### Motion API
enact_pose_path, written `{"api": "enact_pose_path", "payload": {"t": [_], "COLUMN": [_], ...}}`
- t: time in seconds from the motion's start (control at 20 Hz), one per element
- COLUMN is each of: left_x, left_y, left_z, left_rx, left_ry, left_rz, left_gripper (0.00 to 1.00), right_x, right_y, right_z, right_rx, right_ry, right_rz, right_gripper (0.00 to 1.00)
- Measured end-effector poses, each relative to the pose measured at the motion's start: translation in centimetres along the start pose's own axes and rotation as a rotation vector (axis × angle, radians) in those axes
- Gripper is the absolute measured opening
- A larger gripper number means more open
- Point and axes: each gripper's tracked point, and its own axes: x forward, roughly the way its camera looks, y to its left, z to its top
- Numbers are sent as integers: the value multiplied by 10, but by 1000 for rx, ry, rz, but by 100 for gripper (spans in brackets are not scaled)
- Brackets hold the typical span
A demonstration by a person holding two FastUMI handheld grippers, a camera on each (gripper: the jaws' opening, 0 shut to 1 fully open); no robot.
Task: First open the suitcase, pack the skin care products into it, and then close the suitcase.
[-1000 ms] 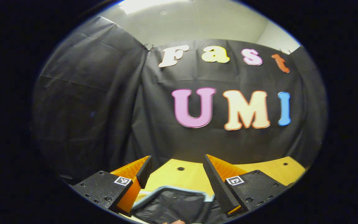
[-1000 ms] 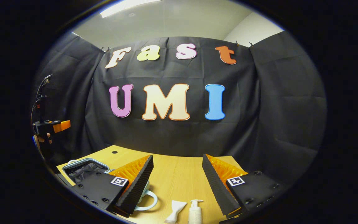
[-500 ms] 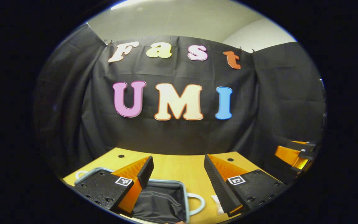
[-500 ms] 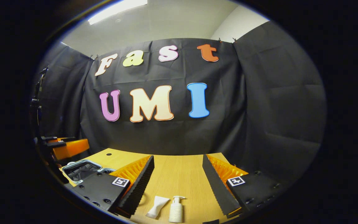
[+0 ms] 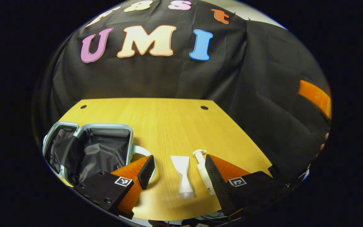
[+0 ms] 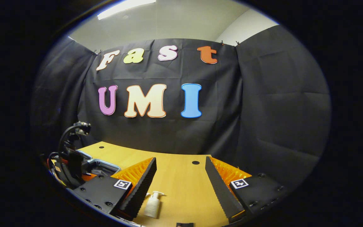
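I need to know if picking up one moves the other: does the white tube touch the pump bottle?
Apart. In the left gripper view, a strip of bare table separates the white tube from the pump bottle.

- Bare table (image 5: 169, 123) lies open beyond the tube (image 5: 183, 176) and pump bottle (image 5: 203, 171).
- The suitcase (image 5: 90, 148) — lid open — blocks the left side; its interior looks unobstructed, perhaps.

On my left gripper (image 5: 177, 168) and right gripper (image 6: 181, 176) I note ribbed wedge fingers, screwed black mounting blocks with square coded markers, and looped black cabling (image 6: 66, 138).
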Motion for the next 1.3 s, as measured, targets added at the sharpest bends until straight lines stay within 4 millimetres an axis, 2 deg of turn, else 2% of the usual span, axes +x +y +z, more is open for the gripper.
{"api": "enact_pose_path", "payload": {"t": [0.25, 0.3, 0.45, 0.55, 0.6, 0.65, 0.7, 0.75, 0.8, 0.85, 0.95, 1.15, 1.25, 1.3], "left_x": [39, 47, 65, 70, 70, 76, 78, 81, 82, 83, 80, 61, 46, 36], "left_y": [-20, -20, -10, -4, 3, 3, 4, 5, 2, -1, -11, -18, -9, 2], "left_z": [-50, -63, -94, -111, -104, -107, -107, -106, -105, -104, -101, -52, -24, -11], "left_rx": [18, 16, 0, -25, 8, 33, 61, 71, 75, 71, 52, 71, 53, 43], "left_ry": [128, 166, 257, 306, 276, 283, 267, 270, 277, 282, 295, 203, 156, 133], "left_rz": [-28, -29, -6, 5, 23, 22, 21, 29, 22, 6, -32, -75, -75, -67], "left_gripper": [93, 88, 86, 82, 80, 68, 66, 59, 27, 21, 13, 12, 12, 12], "right_x": [-10, -12, -16, -18, -17, -17, -17, -16, -15, -16, -15, -13, -8, -3], "right_y": [-29, -31, -39, -41, -41, -42, -39, -37, -36, -33, -28, -16, -4, 9], "right_z": [-20, -21, -24, -27, -30, -32, -32, -31, -31, -32, -34, -47, -52, -53], "right_rx": [3, 0, -16, -16, -15, -16, -16, -18, -20, -22, -25, -12, 4, 8], "right_ry": [53, 56, 63, 73, 79, 85, 87, 86, 84, 83, 86, 124, 138, 141], "right_rz": [-48, -51, -65, -74, -76, -80, -79, -78, -76, -72, -68, -55, -38, -22], "right_gripper": [98, 98, 98, 98, 99, 100, 100, 100, 100, 100, 100, 100, 100, 100]}}
